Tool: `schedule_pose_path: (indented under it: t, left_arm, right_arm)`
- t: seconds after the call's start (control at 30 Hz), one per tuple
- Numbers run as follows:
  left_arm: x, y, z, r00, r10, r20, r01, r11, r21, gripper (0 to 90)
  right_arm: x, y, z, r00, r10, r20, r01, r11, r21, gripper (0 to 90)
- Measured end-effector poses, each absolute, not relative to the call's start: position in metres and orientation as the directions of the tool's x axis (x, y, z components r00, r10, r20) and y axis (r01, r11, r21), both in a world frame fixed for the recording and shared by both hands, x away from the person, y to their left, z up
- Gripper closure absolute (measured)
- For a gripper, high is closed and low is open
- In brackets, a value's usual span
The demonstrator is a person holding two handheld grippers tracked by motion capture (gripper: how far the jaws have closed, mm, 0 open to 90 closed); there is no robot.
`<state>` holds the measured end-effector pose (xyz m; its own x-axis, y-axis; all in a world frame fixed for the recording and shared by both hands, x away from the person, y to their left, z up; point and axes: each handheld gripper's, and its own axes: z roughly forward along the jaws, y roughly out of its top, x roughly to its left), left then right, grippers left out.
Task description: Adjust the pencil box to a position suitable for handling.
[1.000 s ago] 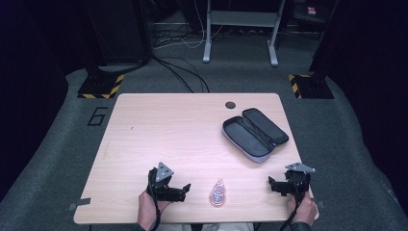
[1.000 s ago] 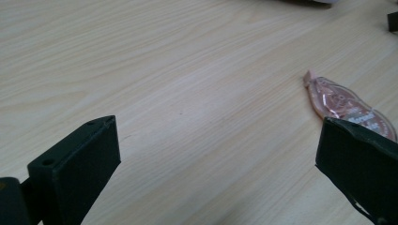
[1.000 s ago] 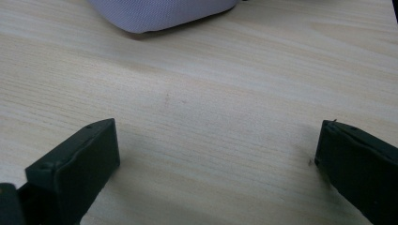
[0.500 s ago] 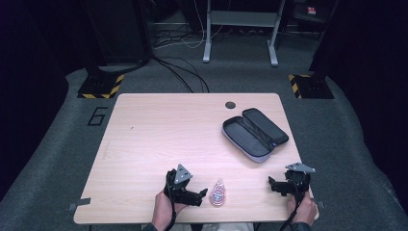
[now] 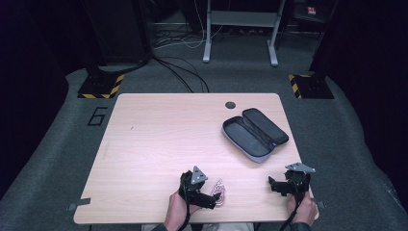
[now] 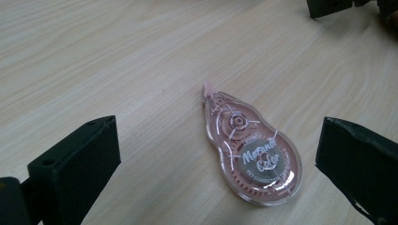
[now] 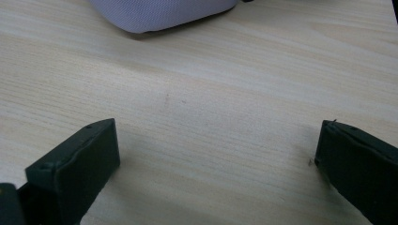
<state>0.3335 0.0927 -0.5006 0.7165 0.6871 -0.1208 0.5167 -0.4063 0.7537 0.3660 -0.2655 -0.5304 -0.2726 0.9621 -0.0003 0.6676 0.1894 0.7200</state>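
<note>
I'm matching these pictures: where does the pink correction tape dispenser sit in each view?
High view: correction tape dispenser near the table's front edge, at the left hand-held gripper.
Left gripper view: dispenser lies flat between the open jaws.
Right gripper view: dispenser out of frame.
Shared landmark: the wooden table.

A lab or recording studio is suggested. A lone wooden worktop (image 5: 159, 144) is set on grey carpet (image 5: 57, 159), where a number 6 (image 5: 97, 116) is marked at the left. Black-and-yellow hazard tape (image 5: 102, 86) is seen on stand bases at the far corners, loose cables (image 5: 180, 72) are trailed across the floor, and dark surroundings are kept around.
</note>
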Motion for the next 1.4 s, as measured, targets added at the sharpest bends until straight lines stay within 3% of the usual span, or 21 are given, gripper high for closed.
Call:
schedule_pose_path:
  t: [0.5, 0.67, 1.3, 1.4]
  left_arm:
    - [0.333, 0.058, -0.514, 0.734, 0.673, -0.089, 0.515, -0.468, 0.718, 3.5]
    - [0.331, 0.053, -0.521, 0.742, 0.668, -0.064, 0.516, -0.506, 0.692, 14.7]
    - [0.328, 0.061, -0.519, 0.764, 0.644, -0.039, 0.482, -0.531, 0.697, 32.3]
    - [0.328, 0.064, -0.520, 0.761, 0.648, -0.034, 0.478, -0.524, 0.705, 38.3]
  right_arm:
    - [0.366, -0.266, -0.530, -0.273, 0.962, 0.000, 0.668, 0.189, 0.720, 0.0]
    - [0.366, -0.266, -0.530, -0.274, 0.962, 0.001, 0.669, 0.190, 0.719, 0.0]
    - [0.366, -0.266, -0.530, -0.274, 0.962, 0.000, 0.668, 0.190, 0.719, 0.0]
    - [0.366, -0.266, -0.530, -0.273, 0.962, 0.000, 0.668, 0.190, 0.720, 0.0]
